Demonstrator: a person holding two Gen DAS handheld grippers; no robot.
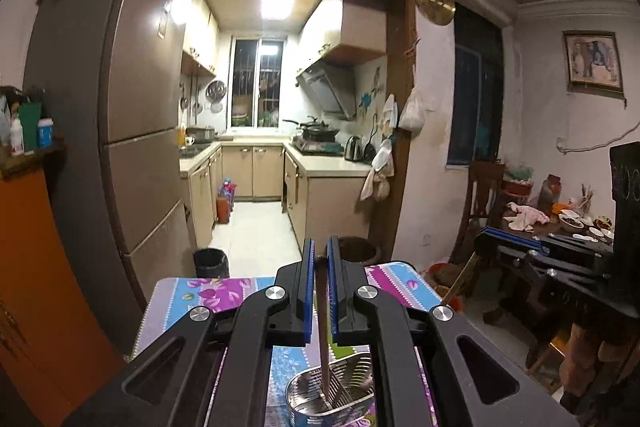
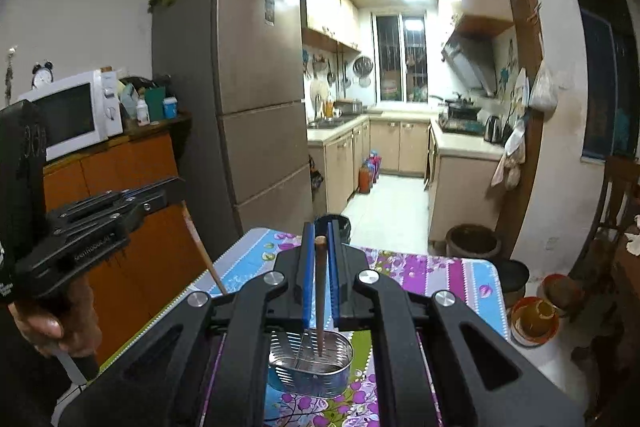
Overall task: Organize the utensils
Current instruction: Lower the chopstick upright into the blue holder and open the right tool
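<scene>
Beyond the floral-clothed table (image 1: pixel 404 283) lies a lit kitchen, while left gripper (image 1: pixel 319 259) and right gripper (image 2: pixel 320 239) each pinch one brown chopstick (image 1: pixel 322 307) above the near steel utensil holder (image 2: pixel 312 363).

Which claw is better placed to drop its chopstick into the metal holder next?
Right, narrowly. Each claw grips a chopstick. From the right claw, the whole holder shows, its chopstick tip over the opening; from the left claw, the holder is cut off at the bottom edge.
</scene>
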